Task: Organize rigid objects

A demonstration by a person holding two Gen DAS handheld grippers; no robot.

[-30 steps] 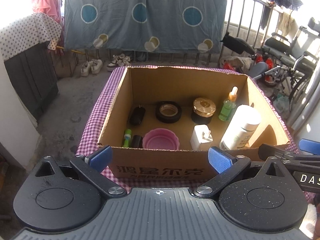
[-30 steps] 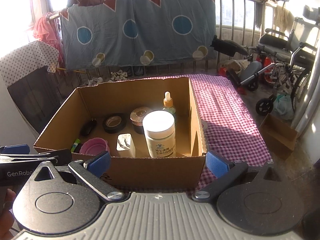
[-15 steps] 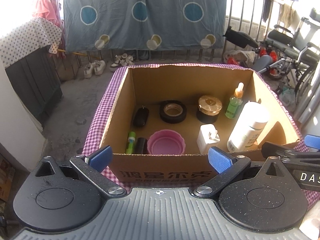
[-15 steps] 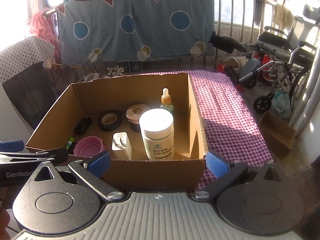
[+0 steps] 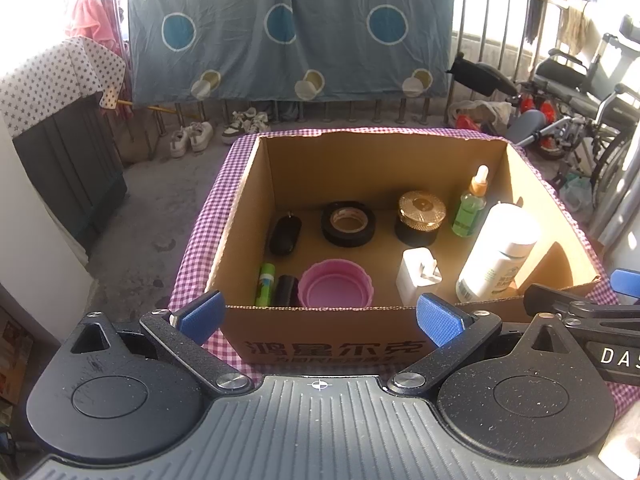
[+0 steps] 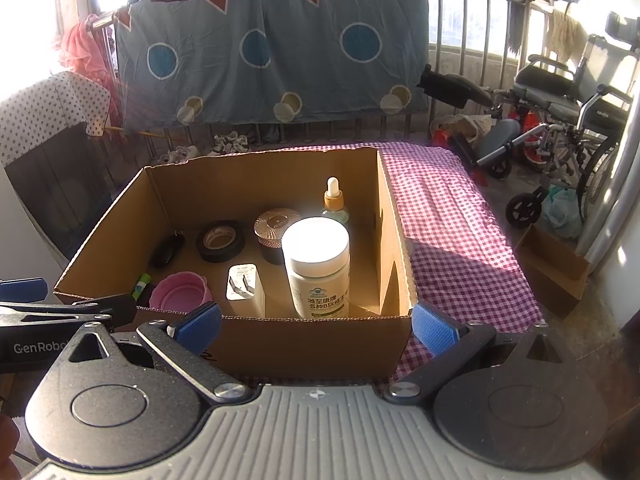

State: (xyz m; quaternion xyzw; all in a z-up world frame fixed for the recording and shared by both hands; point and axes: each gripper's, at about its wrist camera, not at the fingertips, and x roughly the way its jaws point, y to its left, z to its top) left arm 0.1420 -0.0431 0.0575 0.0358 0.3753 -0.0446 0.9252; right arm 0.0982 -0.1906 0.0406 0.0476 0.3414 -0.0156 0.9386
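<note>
While both tools hang just short of the box's near wall, the left gripper point(image 5: 318, 316) has its blue pads spread wide with nothing between them, and the right gripper point(image 6: 316, 326) is likewise spread and empty. Each shows at the edge of the other's view, side by side.

Beyond them, the open cardboard box point(image 5: 248, 200) sits on a purple checked cloth point(image 6: 460, 232), with printed characters on its front face. Everything for the task lies inside it. Nearest the front wall, from the left: a green tube point(image 5: 265, 289), a small black cylinder point(image 5: 287, 290) touching or nearly touching it, a pink ribbed lid point(image 5: 335, 285) lying open side up, a white plug adapter point(image 5: 416, 276) with its prongs up, and a tall white bottle point(image 6: 318, 266) standing upright near the right wall, its cap washed out by sunlight.

Farther back, along the rear wall, sit a small black oval object point(image 5: 285, 234), possibly a key fob, though it is too dark to tell, a black tape roll point(image 5: 348, 223) lying flat, a dark jar with a gold lid point(image 5: 421, 216), and a green dropper bottle point(image 5: 470, 206) upright in the right rear corner.

Behind the box, a blue sheet with circles point(image 6: 272, 48) hangs over a railing, shoes point(image 5: 192, 138) lie on the floor, and a wheelchair point(image 6: 568, 120) stands to the right.
</note>
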